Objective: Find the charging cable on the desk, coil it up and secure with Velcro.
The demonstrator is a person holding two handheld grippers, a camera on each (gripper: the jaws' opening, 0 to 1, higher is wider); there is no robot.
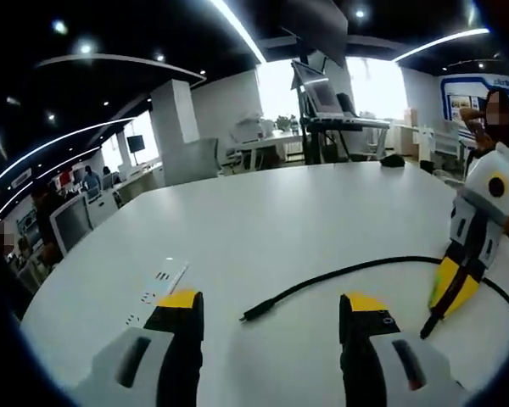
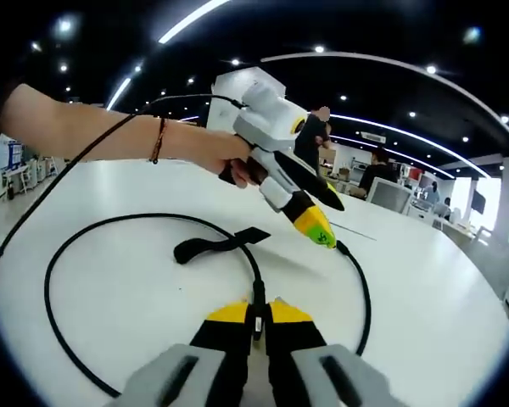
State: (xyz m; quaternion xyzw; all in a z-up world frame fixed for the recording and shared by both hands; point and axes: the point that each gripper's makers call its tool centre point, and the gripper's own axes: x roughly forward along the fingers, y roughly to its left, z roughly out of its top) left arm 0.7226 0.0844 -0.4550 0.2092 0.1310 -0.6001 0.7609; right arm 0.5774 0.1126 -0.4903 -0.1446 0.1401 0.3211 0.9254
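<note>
Desk (image 1: pixel 305 212): white and wide, in an open office with monitors and people in the background.
Cable (image 2: pixel 59 263): black, lay on the desk in a large loose loop; in the left gripper view it (image 1: pixel 339 273) ran across the desk with one plug end free between that view's own fingers.
Strap (image 2: pixel 216 245): black Velcro band, lay flat on the desk inside the loop, touching the cable.
Right gripper (image 2: pixel 255 318): its yellow-tipped fingers were pressed together, pinching the cable close to the camera; in the left gripper view it (image 1: pixel 452 288) sat down at the cable.
Left gripper (image 1: pixel 271 307): fingers spread wide apart, holding nothing, above the desk; in the right gripper view it (image 2: pixel 318 229) was held by a hand (image 2: pixel 237 161) over the loop.
Power strip (image 1: pixel 157 288): white, lay on the desk just beside the left finger.
</note>
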